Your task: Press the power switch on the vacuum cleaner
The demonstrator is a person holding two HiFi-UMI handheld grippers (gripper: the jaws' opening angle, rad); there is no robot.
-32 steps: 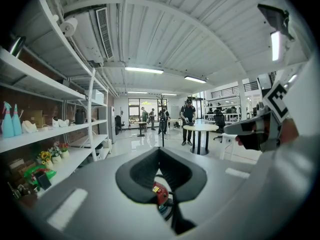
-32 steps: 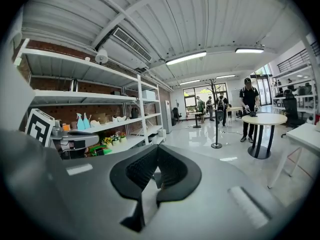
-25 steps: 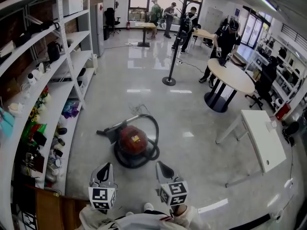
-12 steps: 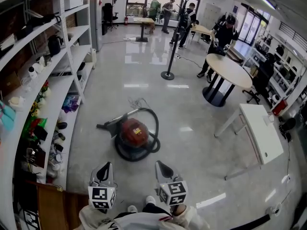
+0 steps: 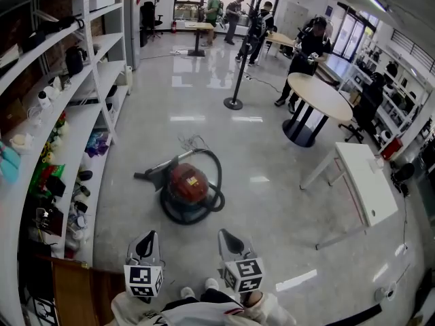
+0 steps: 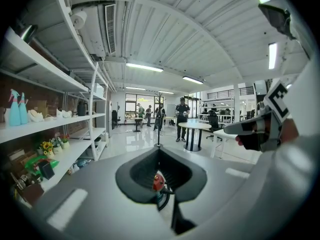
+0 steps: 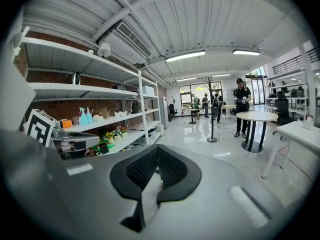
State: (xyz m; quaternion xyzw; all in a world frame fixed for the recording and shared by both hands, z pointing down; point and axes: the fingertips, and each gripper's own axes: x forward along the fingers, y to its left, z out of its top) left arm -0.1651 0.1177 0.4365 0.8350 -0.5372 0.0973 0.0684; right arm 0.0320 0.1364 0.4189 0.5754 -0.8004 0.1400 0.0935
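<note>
Vacuum cleaner (image 5: 187,187), red, black hose (image 5: 217,182) looped round it, sits on the floor (image 5: 279,209) ahead of both grippers, well apart from them, near the shelving (image 5: 95,124). Left gripper (image 5: 145,244) and right gripper (image 5: 230,242): jaws together, nothing held. Left gripper view catches the red body below its tips; right gripper view doesn't.

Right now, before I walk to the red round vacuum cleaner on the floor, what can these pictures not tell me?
Power switch: too small in the head view to find on the red round vacuum cleaner.
Left gripper view: the left gripper covers all but a red sliver of it.
Right gripper view: the right gripper hides it entirely.
</note>
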